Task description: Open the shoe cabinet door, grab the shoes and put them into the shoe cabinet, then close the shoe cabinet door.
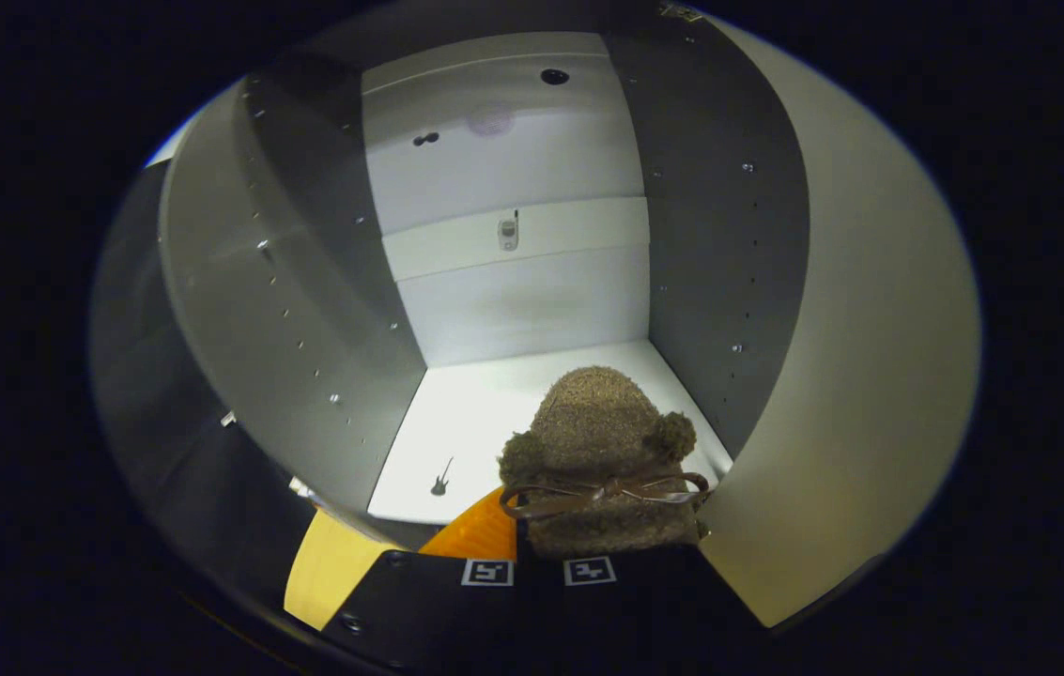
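Gripper: the gripper [539, 563] sat at the mouth of the open cabinet, its fingers drawn close together with only a thin gap between their tops, each top carrying a square marker.
Grip: the fingers were clamped on the shoe, whose rear end sat between and just above them.
Shoe: a fuzzy brown shoe [599, 441] with a rounded toe pointed ahead into the cabinet; two small fuzzy bumps stood at its sides.
Bow: a thin brown ribbon bow [602, 493] lay across the shoe just ahead of the fingers.
Shoe position: it was held over the front part of the cabinet floor, toward the right wall; whether it touched the floor could not be told.
Cabinet: the cabinet [513, 310] had a white back panel, grey side walls with rows of small holes and pegs, and a brightly lit white floor [466, 413].
Back panel: a white crossbar [578, 235] ran across it with a small metal fitting [508, 230] near its middle; a dark hole [554, 76] showed higher up.
Floor mark: a small dark guitar-shaped mark [440, 478] lay on the floor left of the shoe.
Door: the pale door [870, 376] stood open at the right, beside the shoe.
Below the front edge: orange and yellow surfaces [400, 554] showed left of the fingers.
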`<action>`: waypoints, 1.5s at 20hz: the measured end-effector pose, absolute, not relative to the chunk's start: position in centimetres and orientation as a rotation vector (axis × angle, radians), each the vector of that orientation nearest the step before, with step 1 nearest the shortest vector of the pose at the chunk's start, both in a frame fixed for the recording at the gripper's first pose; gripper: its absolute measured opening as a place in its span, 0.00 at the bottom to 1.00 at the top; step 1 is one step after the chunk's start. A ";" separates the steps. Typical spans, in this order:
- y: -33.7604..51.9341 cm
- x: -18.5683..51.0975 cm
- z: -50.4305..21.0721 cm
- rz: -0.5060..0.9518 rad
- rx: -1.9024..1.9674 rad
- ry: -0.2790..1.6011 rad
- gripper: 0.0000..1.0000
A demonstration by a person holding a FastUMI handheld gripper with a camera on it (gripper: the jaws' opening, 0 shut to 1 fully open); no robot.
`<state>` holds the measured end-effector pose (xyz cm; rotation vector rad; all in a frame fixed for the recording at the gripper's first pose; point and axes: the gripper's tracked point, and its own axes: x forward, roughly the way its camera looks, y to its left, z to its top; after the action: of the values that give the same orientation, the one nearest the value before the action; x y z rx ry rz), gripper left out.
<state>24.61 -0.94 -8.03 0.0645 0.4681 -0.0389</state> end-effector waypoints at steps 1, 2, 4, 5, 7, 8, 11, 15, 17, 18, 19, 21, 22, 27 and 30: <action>-0.9 25.7 -7.8 -0.042 0.059 0.474 0.05; -0.8 27.0 -7.7 -0.042 0.052 0.476 0.05; -0.7 29.2 -7.5 -0.042 0.051 0.489 0.05; -0.8 30.4 -7.4 -0.046 0.048 0.489 0.05; -0.9 32.2 -8.1 -0.052 0.045 0.509 0.05; -1.0 33.3 -8.6 -0.053 0.045 0.520 0.05; -1.2 36.8 -9.8 -0.059 0.035 0.528 0.05; -1.1 40.8 -12.1 -0.063 0.045 0.553 0.04; -1.1 42.2 -13.1 -0.065 0.050 0.562 0.05; -1.3 42.6 -13.8 -0.067 0.048 0.571 0.05; -1.4 42.7 -14.4 -0.071 0.041 0.589 0.05; -1.9 42.7 -15.7 -0.087 0.011 0.620 0.06; -1.7 42.5 -16.1 -0.078 0.002 0.633 0.12; -0.6 41.3 -16.1 -0.058 -0.025 0.624 0.51; -0.3 40.0 -15.6 -0.069 -0.042 0.603 0.82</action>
<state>39.99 -0.30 -15.63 -0.0421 0.6033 -0.0692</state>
